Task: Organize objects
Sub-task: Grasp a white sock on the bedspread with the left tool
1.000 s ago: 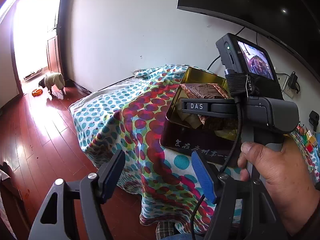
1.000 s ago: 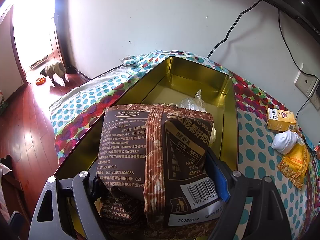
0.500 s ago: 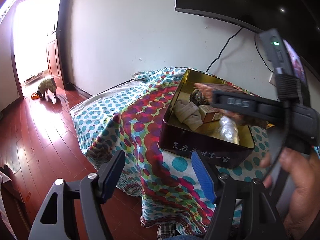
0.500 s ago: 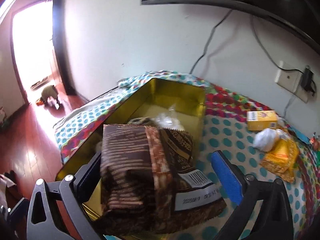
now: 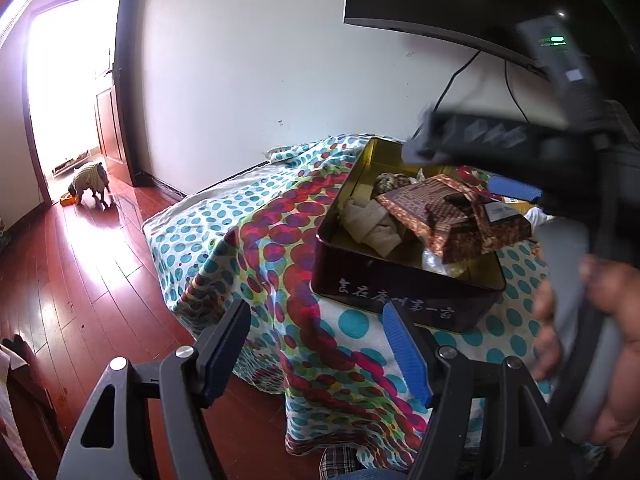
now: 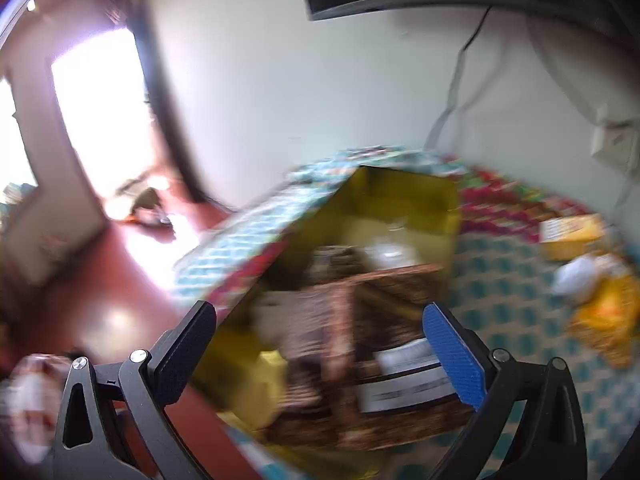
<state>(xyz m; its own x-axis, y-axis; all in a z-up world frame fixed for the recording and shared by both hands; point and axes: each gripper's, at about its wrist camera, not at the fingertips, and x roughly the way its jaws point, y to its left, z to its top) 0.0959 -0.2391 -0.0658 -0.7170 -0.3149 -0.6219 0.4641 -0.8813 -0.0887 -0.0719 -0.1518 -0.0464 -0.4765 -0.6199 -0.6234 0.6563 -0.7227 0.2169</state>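
Note:
A dark tin box with a gold inside [image 5: 400,296] stands on the dotted cloth near the table's corner. It holds a beige cloth bundle [image 5: 372,224] and other small items. A brown snack packet [image 5: 452,212] lies across the tin's right rim, and it shows blurred in the right wrist view [image 6: 360,344]. My right gripper [image 6: 320,352] is open above it, clear of the packet. My left gripper [image 5: 316,344] is open and empty, low in front of the table's corner.
A yellow box [image 6: 572,232], a white item [image 6: 576,276] and a yellow-orange packet [image 6: 608,320] lie on the cloth right of the tin. A wall-mounted screen [image 5: 460,0] hangs behind. A dog [image 5: 90,178] stands on the wooden floor by the doorway.
My right gripper opened and let the brown packet drop onto the tin, then pulled back and up. The left gripper stayed in place.

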